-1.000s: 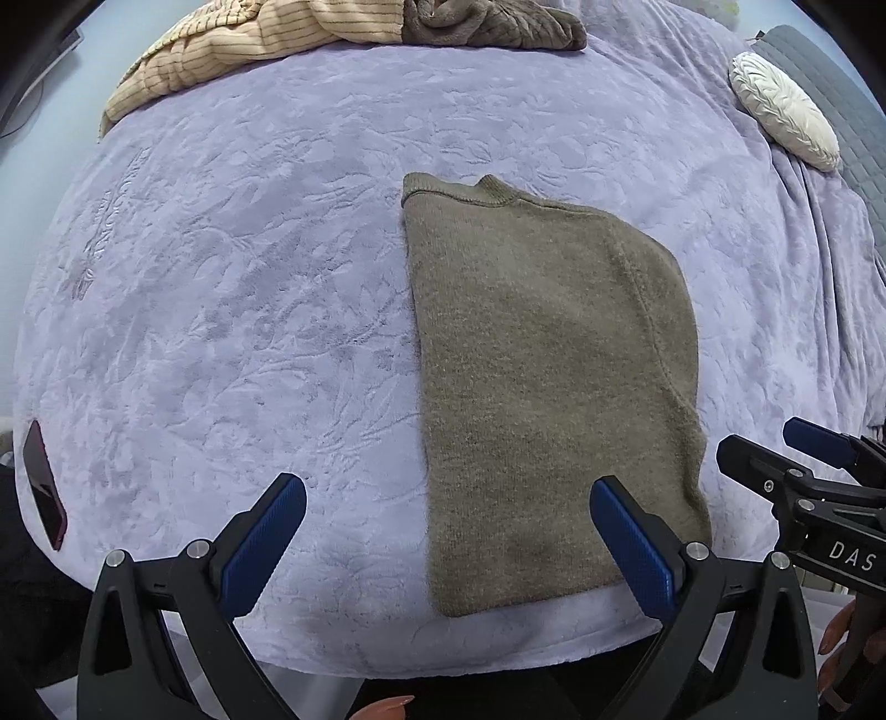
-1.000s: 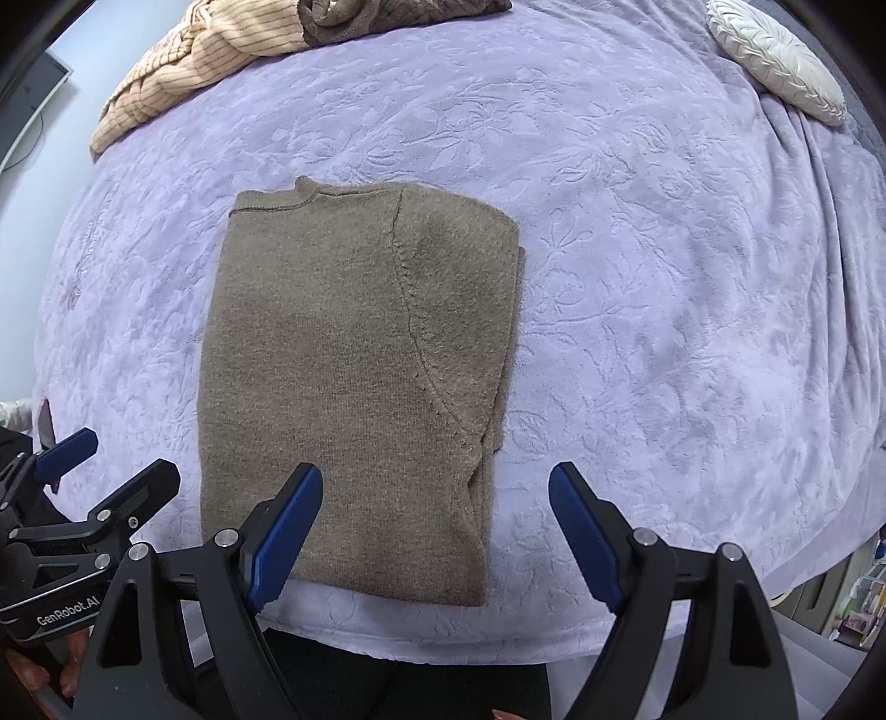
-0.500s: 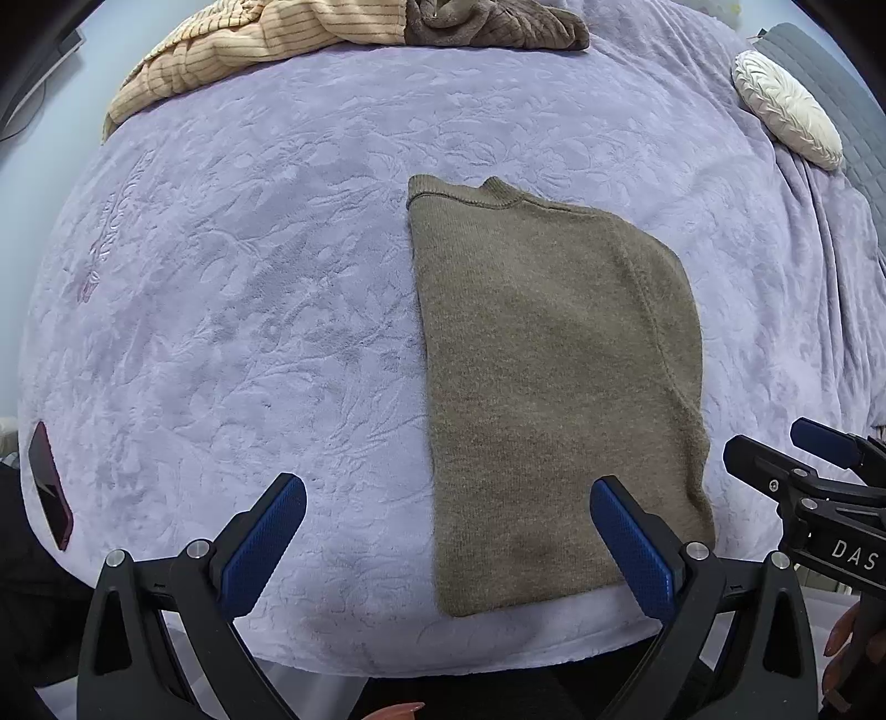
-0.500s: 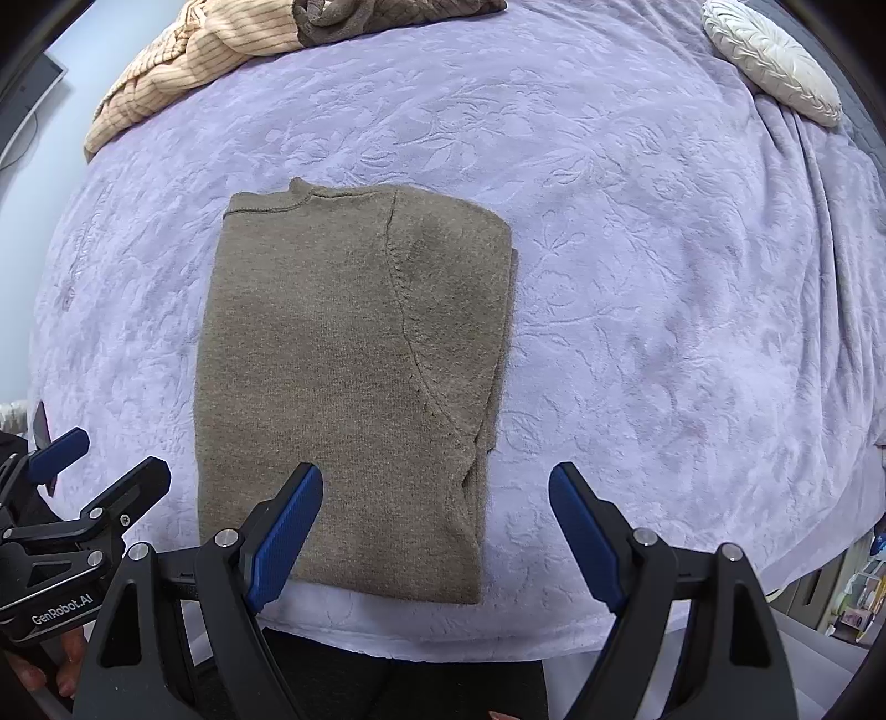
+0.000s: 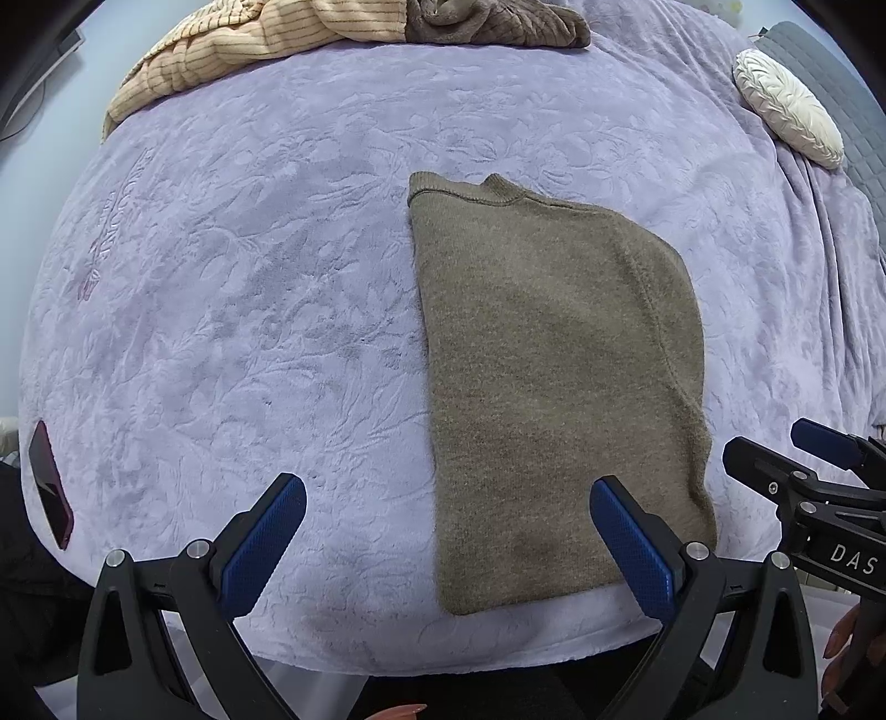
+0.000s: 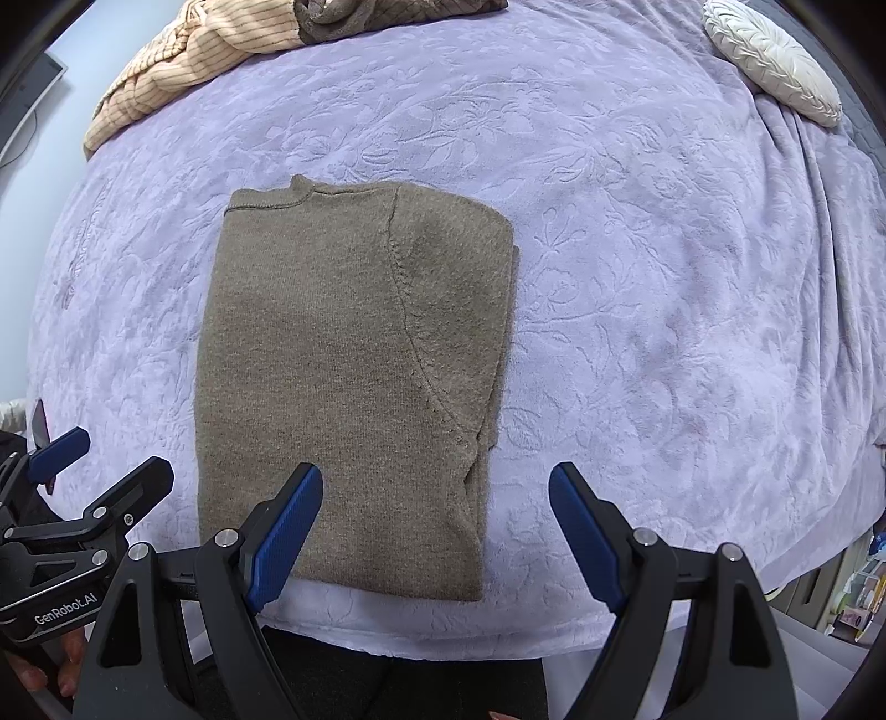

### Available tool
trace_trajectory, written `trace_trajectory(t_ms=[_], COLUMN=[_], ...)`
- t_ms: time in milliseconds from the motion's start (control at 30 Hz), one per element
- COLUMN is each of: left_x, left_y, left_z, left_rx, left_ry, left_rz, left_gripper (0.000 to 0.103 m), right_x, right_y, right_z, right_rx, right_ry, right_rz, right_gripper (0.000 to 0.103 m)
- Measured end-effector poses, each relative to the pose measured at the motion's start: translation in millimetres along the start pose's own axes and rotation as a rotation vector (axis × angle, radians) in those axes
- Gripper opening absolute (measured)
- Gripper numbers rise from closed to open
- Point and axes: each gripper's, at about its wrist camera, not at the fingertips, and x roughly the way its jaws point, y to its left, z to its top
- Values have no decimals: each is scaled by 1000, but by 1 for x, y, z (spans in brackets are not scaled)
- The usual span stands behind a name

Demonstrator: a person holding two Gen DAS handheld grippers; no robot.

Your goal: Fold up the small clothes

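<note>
An olive-brown knit sweater (image 5: 554, 376) lies flat on the lilac bedspread (image 5: 249, 288), folded lengthwise into a tall rectangle with its collar at the far end. The same sweater (image 6: 354, 376) fills the left middle of the right wrist view. My left gripper (image 5: 443, 531) hangs above the sweater's near left edge, jaws wide apart, nothing between them. My right gripper (image 6: 437, 526) hovers above the near right corner of the sweater, open and empty too. Each gripper shows at the edge of the other's view.
A pile of beige striped and brown clothes (image 5: 332, 27) lies at the far edge of the bed. A white round cushion (image 5: 786, 105) rests at the far right. A dark red phone (image 5: 50, 487) lies at the near left edge. The bed's front edge runs just below the grippers.
</note>
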Motion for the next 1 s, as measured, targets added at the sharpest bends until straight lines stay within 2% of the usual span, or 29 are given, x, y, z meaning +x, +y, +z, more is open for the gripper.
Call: trace_trajectory(t_ms=[1000], left_x=[0], left_y=[2], left_z=[1], left_rx=[-4], left_ry=[0], left_rz=[20], left_gripper=[103], right_x=[2], right_y=[4], right_z=[2], right_rx=[-4], right_ry=[6], right_rz=[-1], right_gripper=[86])
